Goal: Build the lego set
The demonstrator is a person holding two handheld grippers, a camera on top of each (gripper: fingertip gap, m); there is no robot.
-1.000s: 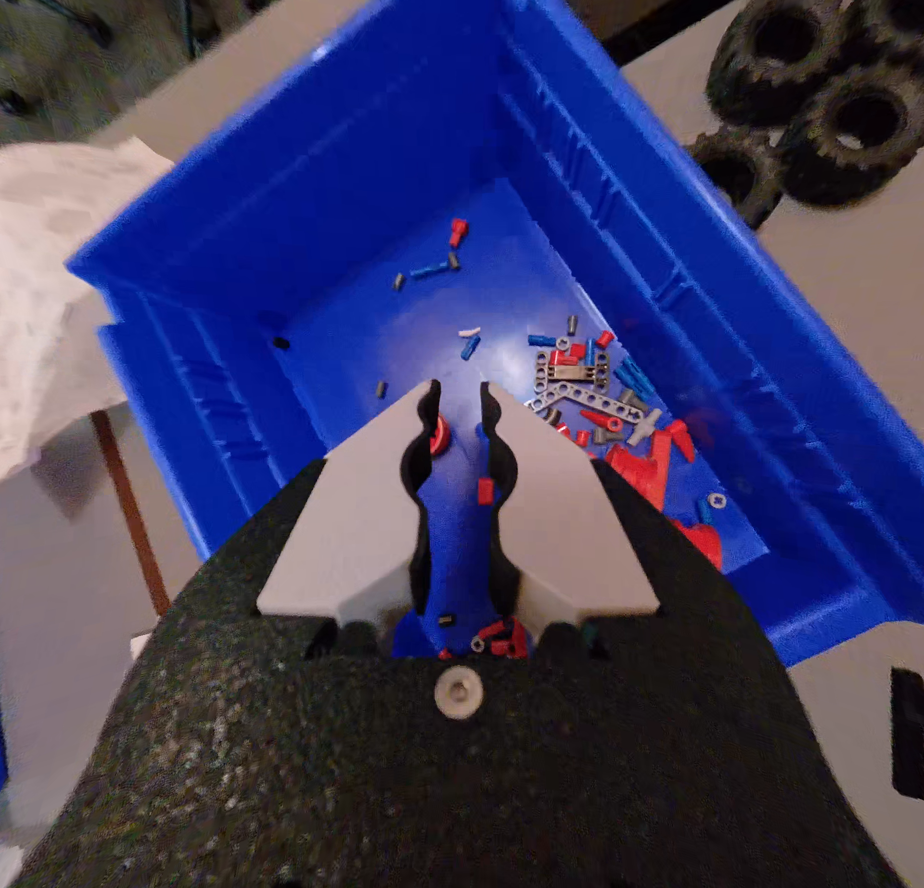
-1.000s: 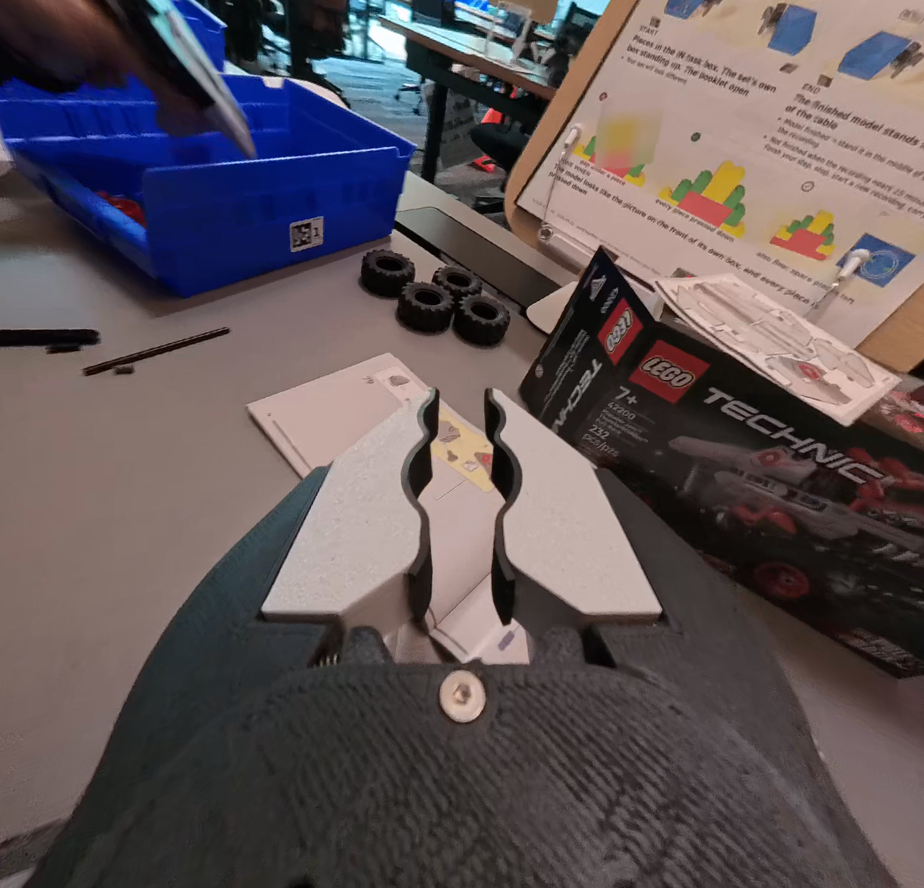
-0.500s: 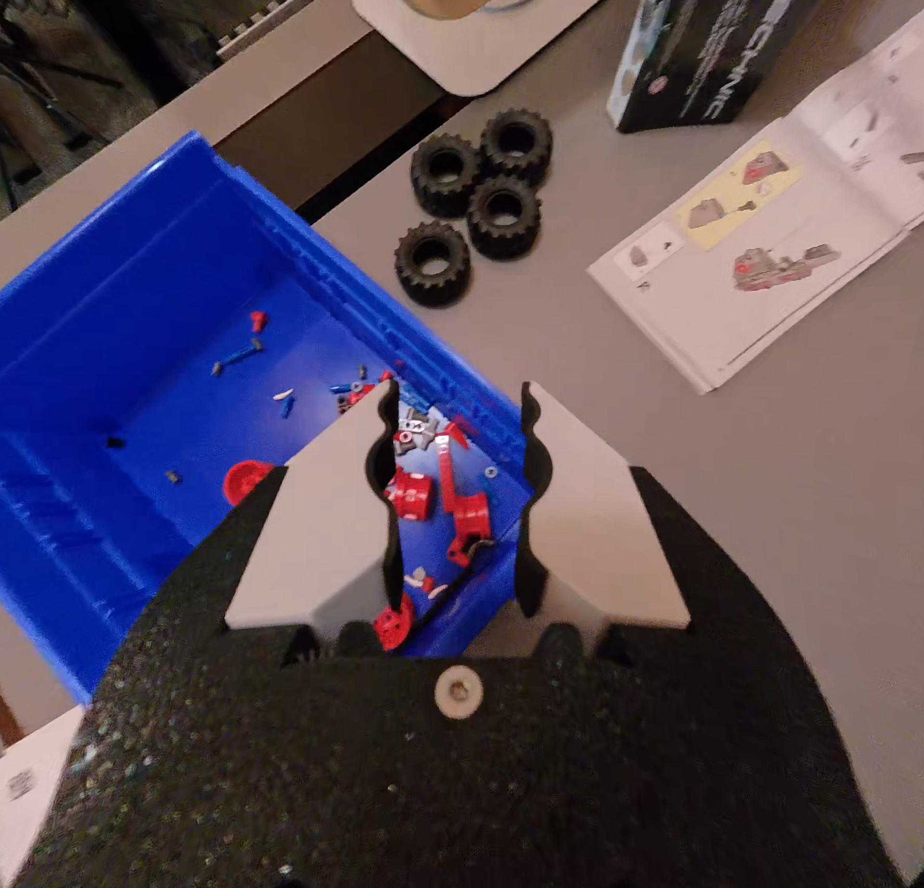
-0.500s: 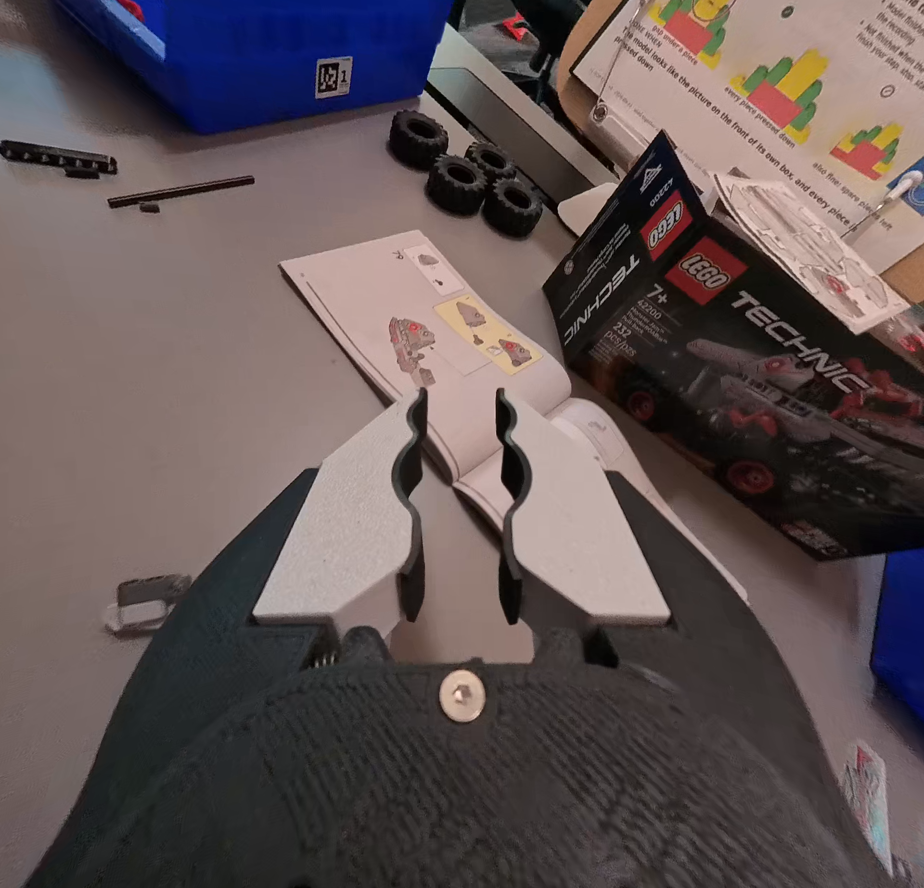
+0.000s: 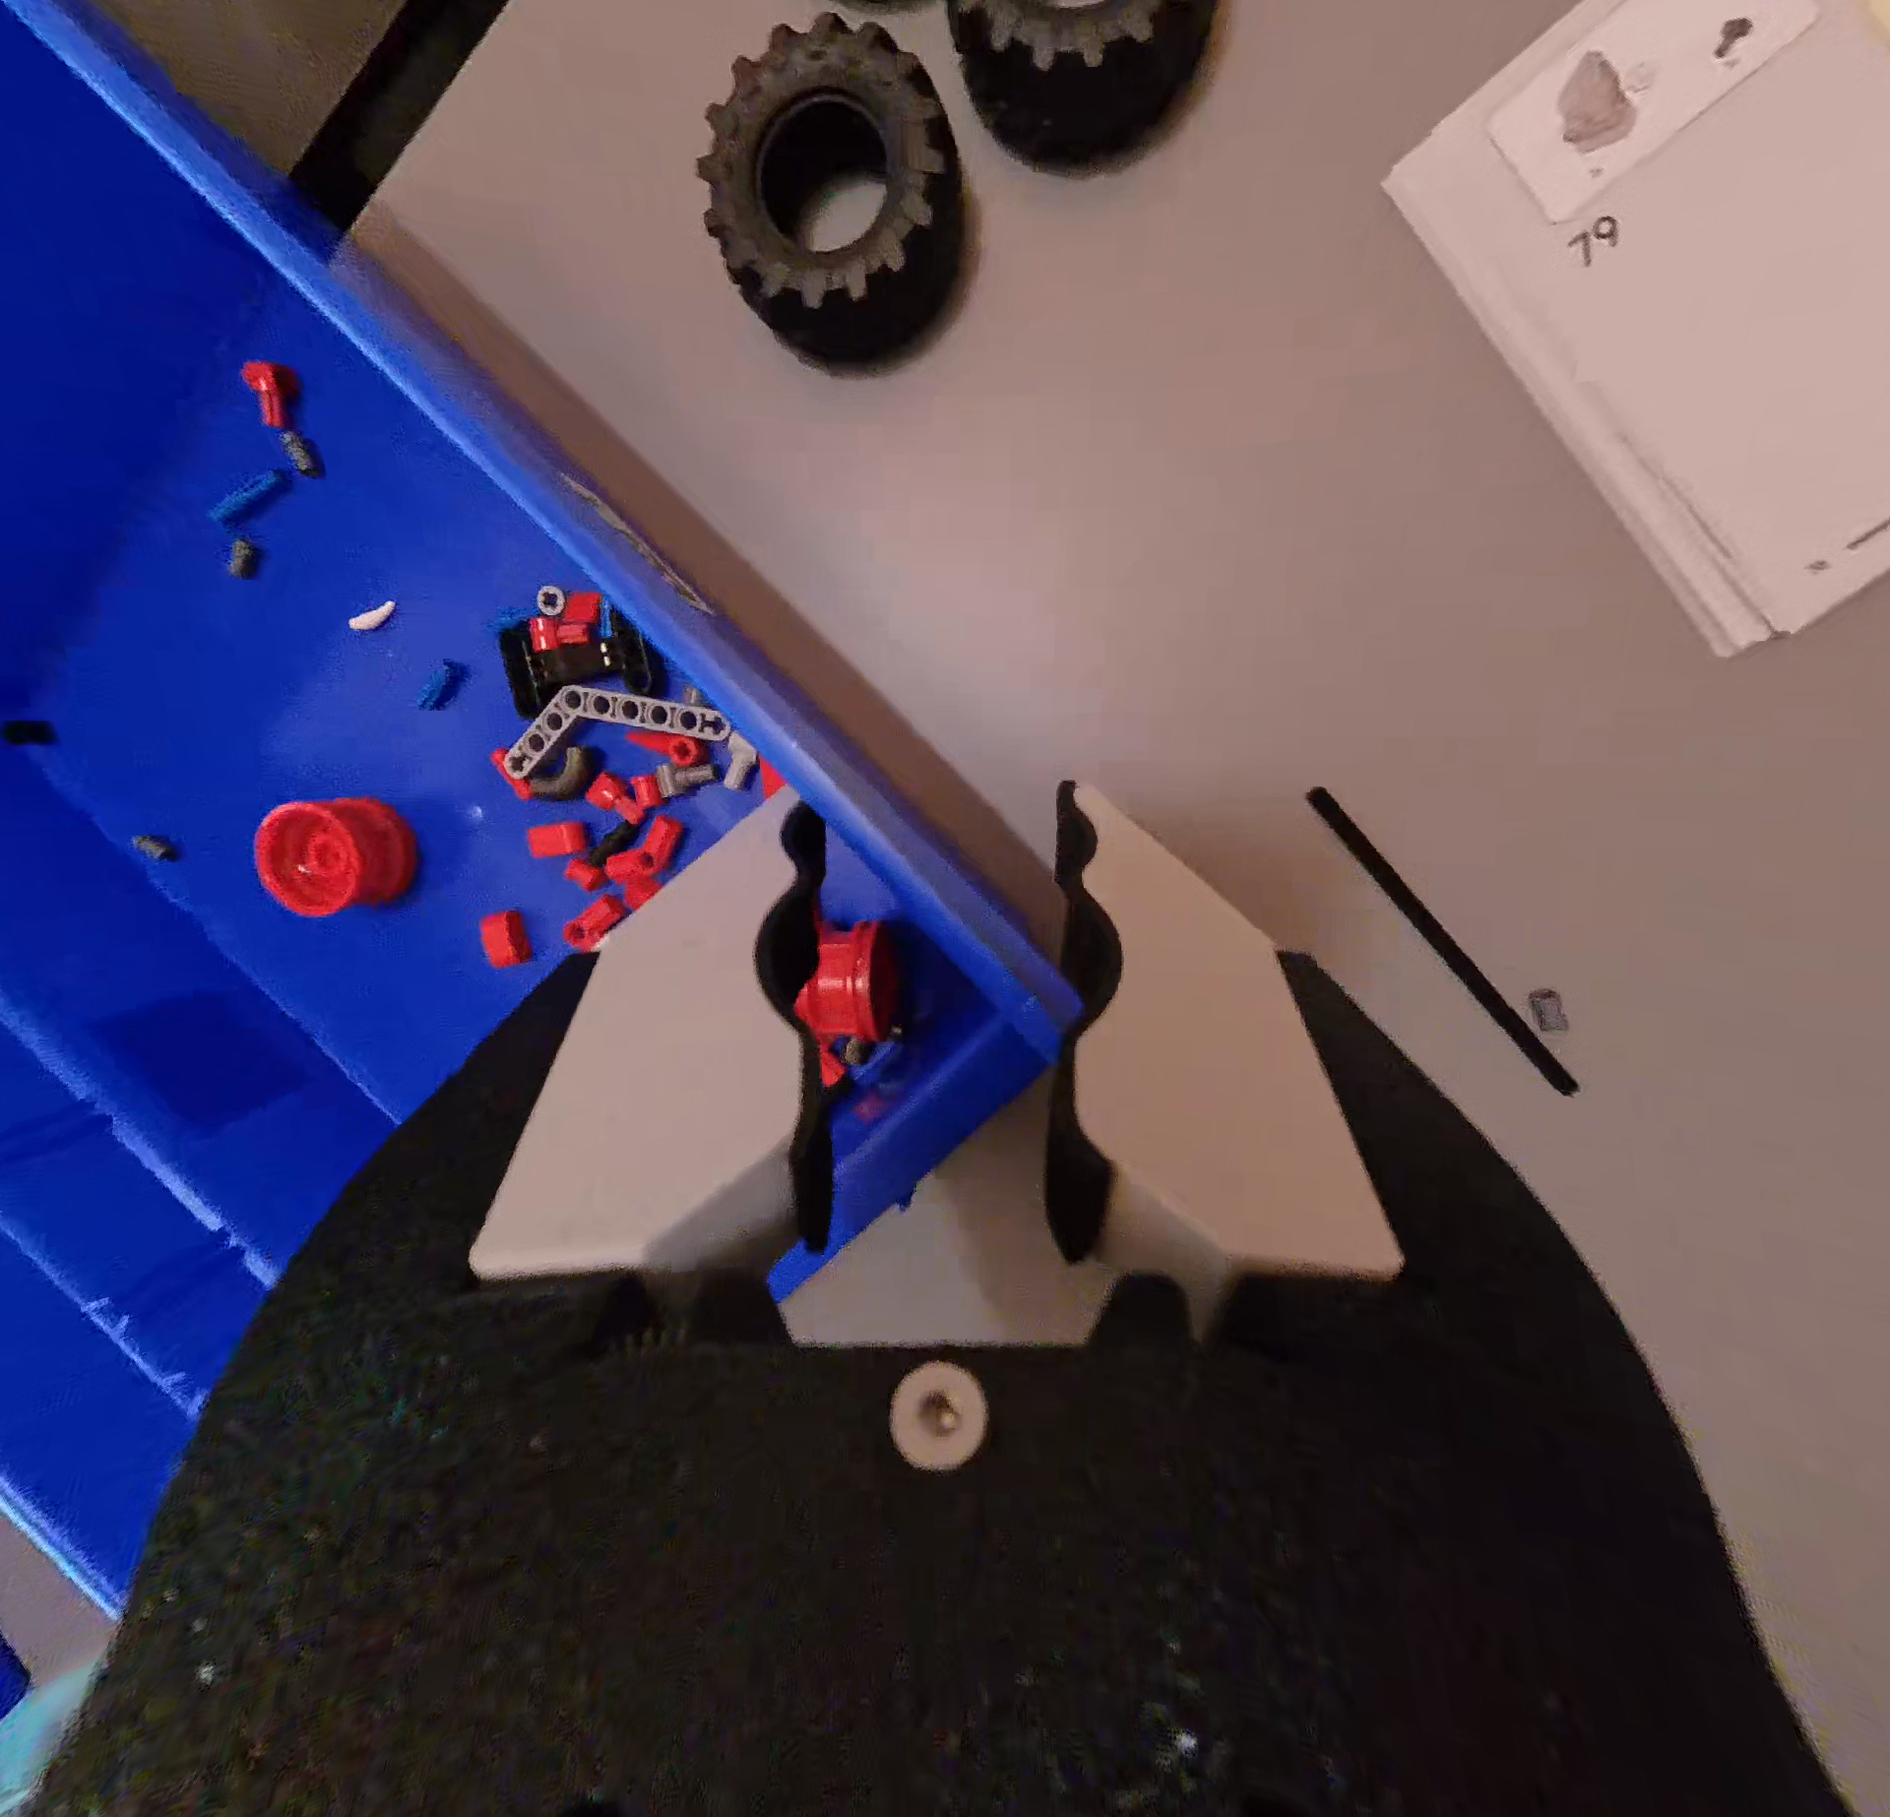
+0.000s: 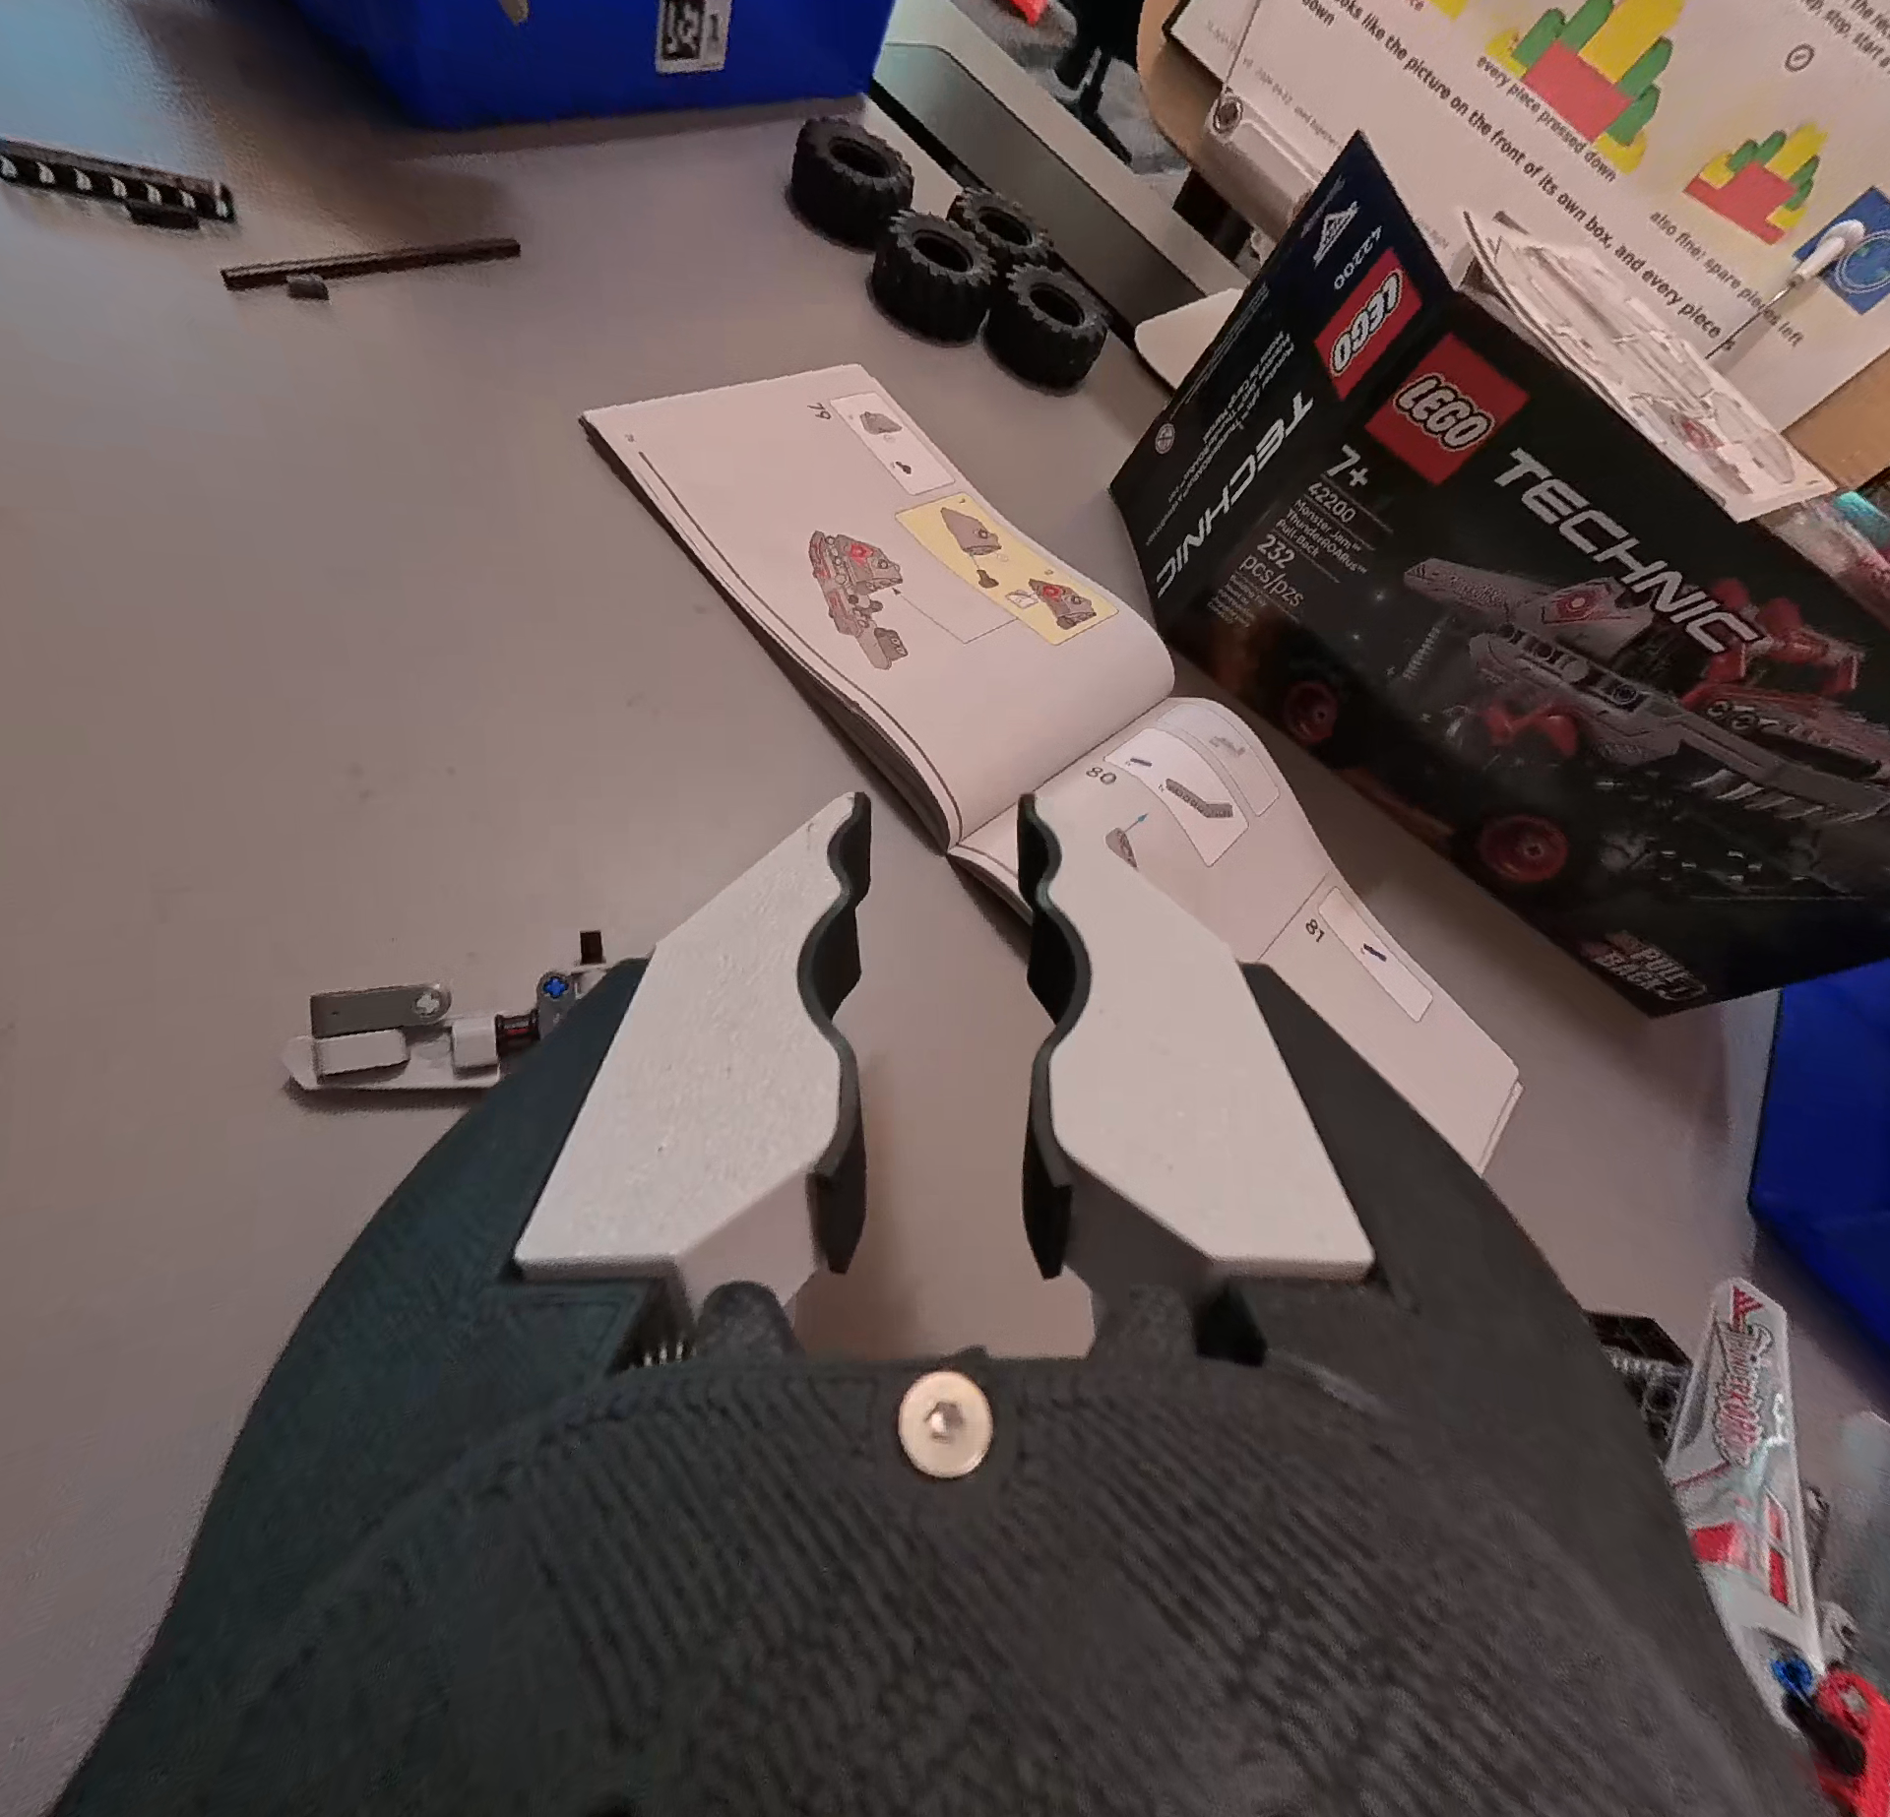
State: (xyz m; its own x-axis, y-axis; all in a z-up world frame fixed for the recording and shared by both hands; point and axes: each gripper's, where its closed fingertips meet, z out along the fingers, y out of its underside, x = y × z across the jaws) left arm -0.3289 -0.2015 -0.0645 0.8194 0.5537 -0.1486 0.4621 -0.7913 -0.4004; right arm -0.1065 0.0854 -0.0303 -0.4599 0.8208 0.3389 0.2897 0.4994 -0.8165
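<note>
A blue bin (image 5: 634, 531) holds loose red, grey and blue lego pieces, a red wheel hub (image 5: 332, 856) and a second red hub (image 5: 844, 980) in its near corner. My left gripper (image 5: 931, 822) is open and empty above the bin's corner rim. Black tyres (image 5: 834, 188) lie on the grey table beyond the bin. My right gripper (image 6: 943, 827) is open and empty, low over the table before the open instruction booklet (image 6: 920, 602). The tyres (image 6: 941, 254) and the bin (image 6: 573, 19) show far off in the right wrist view.
The lego set box (image 6: 1534, 582) stands right of the booklet. A thin black axle (image 5: 1442, 940) with a small grey piece (image 5: 1546, 1009) lies right of the bin. A grey part-built assembly (image 6: 409, 1037) lies left of my right gripper. A poster board (image 6: 1595, 60) stands behind. The grippers' ends are close to 35 centimeters from one another.
My left gripper has swung right from inside the bin to over its corner and opened wider. My right gripper has pulled back and lowered, opening a little.
</note>
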